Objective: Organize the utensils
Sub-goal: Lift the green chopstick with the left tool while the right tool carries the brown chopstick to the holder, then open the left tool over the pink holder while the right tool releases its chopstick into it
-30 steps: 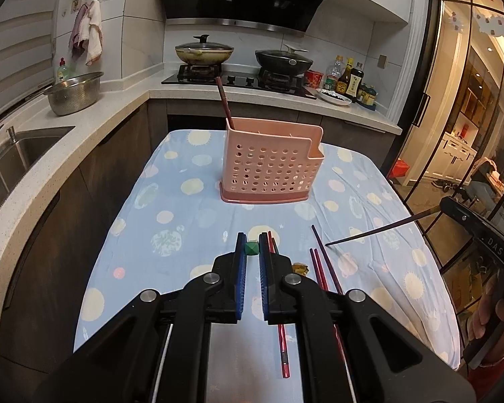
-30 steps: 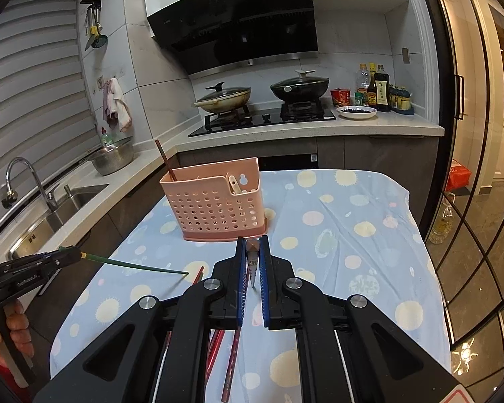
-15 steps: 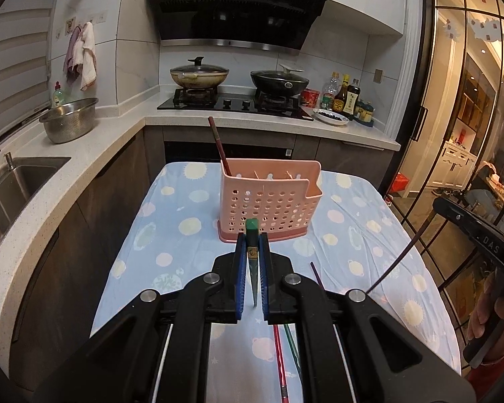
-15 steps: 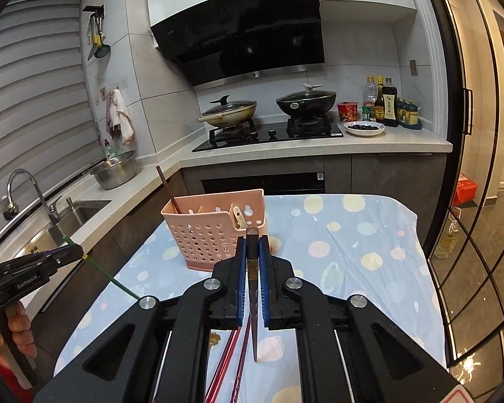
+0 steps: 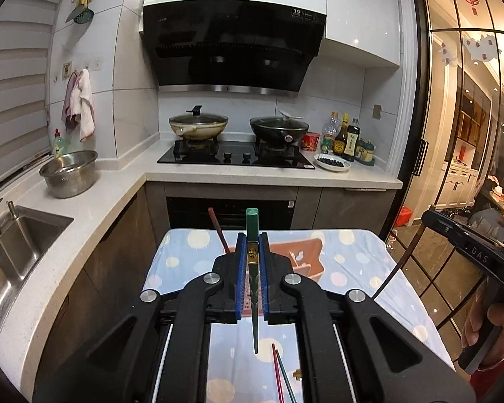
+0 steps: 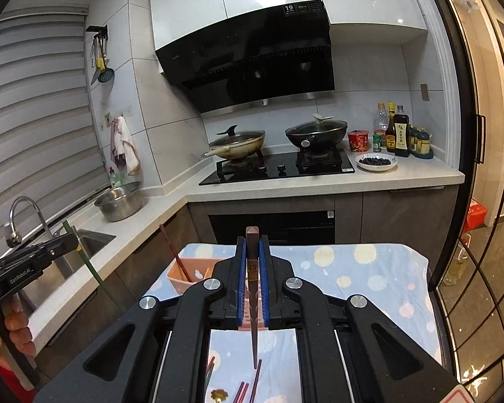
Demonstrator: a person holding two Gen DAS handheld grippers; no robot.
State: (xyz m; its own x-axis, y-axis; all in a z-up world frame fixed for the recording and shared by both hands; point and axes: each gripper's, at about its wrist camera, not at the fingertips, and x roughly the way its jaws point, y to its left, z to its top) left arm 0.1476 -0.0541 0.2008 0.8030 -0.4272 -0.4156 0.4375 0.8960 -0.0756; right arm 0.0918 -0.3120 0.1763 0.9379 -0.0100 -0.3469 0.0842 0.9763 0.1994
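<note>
My left gripper [image 5: 252, 245] is shut on a green chopstick [image 5: 252, 221], held upright with its thick end up and its tip hanging over the table. My right gripper [image 6: 252, 248] is shut on a brown chopstick [image 6: 252, 238], held the same way. The pink perforated utensil basket [image 5: 305, 252] stands on the table behind the left gripper, mostly hidden, with a dark red chopstick [image 5: 218, 228] standing in it. In the right wrist view the basket [image 6: 188, 273] is at the left. Several loose chopsticks [image 5: 280, 376] lie on the cloth below both grippers.
The table has a blue spotted cloth [image 6: 369, 275]. A counter with a sink [image 5: 20, 235] and a steel bowl [image 5: 69, 173] runs along the left. The stove with two pans [image 5: 198, 126] is behind. A glass door [image 5: 460, 168] is on the right.
Both grippers have risen and tilted up from the table, each lifting its chopstick from lying near the cloth to hanging upright. The basket now sits lower in both views.
</note>
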